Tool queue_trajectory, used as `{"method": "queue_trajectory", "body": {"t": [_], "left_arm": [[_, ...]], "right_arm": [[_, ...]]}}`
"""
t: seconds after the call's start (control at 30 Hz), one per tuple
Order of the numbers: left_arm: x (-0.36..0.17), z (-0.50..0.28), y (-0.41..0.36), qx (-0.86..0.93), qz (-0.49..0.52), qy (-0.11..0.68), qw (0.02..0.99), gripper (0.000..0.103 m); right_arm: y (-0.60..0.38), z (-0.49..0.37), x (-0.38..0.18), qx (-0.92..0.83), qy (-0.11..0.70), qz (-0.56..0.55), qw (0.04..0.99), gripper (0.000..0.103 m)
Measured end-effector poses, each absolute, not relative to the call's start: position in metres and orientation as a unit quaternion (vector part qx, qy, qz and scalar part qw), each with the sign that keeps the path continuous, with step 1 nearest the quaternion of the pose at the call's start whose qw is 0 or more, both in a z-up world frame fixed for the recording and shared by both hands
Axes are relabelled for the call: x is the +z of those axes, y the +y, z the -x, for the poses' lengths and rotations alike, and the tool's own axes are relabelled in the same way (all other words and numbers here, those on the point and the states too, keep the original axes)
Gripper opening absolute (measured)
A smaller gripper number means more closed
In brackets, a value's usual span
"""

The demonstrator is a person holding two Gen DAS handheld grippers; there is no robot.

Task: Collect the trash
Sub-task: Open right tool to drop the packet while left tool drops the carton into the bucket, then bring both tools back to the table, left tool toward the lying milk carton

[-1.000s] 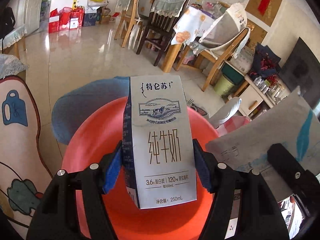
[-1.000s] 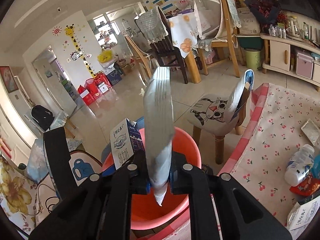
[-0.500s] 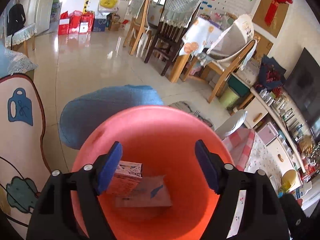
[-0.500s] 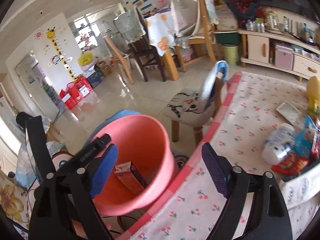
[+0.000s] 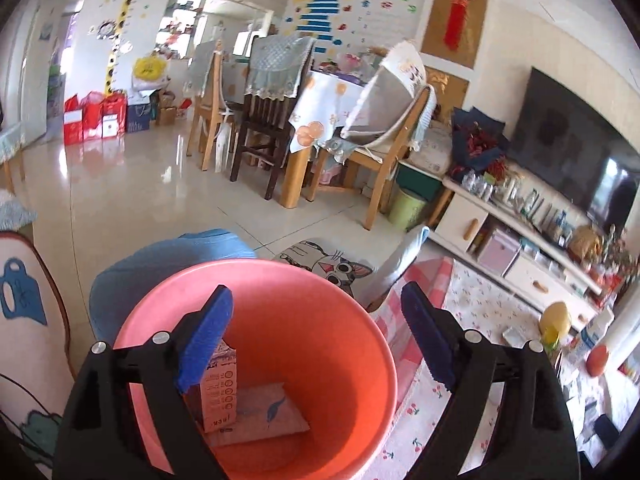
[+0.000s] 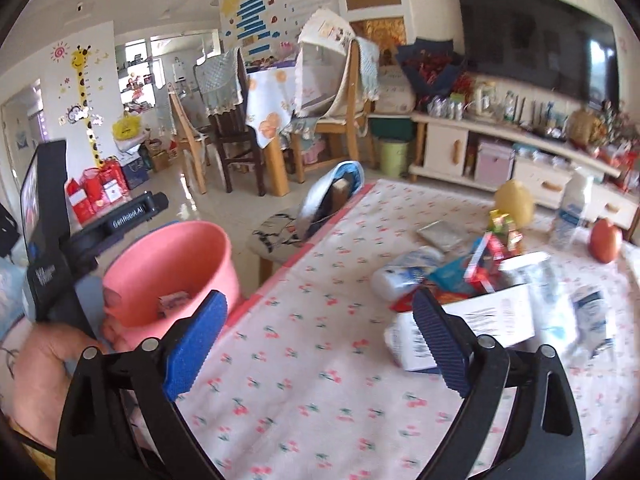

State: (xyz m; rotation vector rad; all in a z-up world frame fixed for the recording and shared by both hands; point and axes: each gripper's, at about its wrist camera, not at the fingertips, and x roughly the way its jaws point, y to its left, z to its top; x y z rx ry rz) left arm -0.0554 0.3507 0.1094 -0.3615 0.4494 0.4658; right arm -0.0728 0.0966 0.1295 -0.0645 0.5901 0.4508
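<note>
Trash is only partly dealt with so far. Your pink bucket (image 5: 256,360) already has a milk carton (image 5: 218,388) standing inside against the wall and a flat paper packet (image 5: 268,412) lying on the bottom next to it, so that's two pieces binned.

Your left gripper (image 5: 316,344) hovers right over the bucket mouth with its jaws spread wide and nothing between them. Your right gripper (image 6: 320,344) is the same deal, jaws wide apart and empty, but it's aimed across the worktop (image 6: 320,380) with the cherry-print cloth.

Plenty left though: over on the far side of the worktop there's a whole pile, a white plastic bottle (image 6: 404,276) on its side, colourful wrappers (image 6: 460,276), a white box (image 6: 472,332) with print on it, plus clear plastic stuff that's too blurred to name. I'd say you're maybe early-to-mid way, and the box looks like the closest grab for your right.
</note>
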Motion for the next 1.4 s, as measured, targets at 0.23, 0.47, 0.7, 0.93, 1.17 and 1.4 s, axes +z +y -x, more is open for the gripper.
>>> {"method": "queue_trajectory", "body": {"t": [0.23,0.47,0.7,0.93,1.17,1.4], "left_arm": [[0.128,0.059,0.318,0.184,0.137,0.219,0.948,0.087],[0.132,0.06,0.269,0.116,0.081,0.212,0.967,0.086],[0.123,0.059,0.193,-0.011,-0.025,0.246,0.969,0.086],[0.108,0.051,0.136,-0.108,-0.064,0.255,0.959,0.086],[0.091,0.015,0.123,-0.1,-0.059,0.3,0.947,0.086],[0.077,-0.031,0.131,-0.068,-0.033,0.337,0.938,0.086]], "right_arm": [[0.032,0.099,0.135,0.156,0.244,0.052,0.956,0.098],[-0.035,0.107,0.125,0.13,0.257,0.005,0.958,0.098],[-0.096,0.097,0.122,0.108,0.287,-0.059,0.95,0.098],[-0.14,0.078,0.12,0.087,0.31,-0.095,0.942,0.098],[-0.166,0.052,0.119,0.07,0.333,-0.114,0.933,0.098],[-0.165,0.028,0.114,0.081,0.344,-0.087,0.931,0.098]]}}
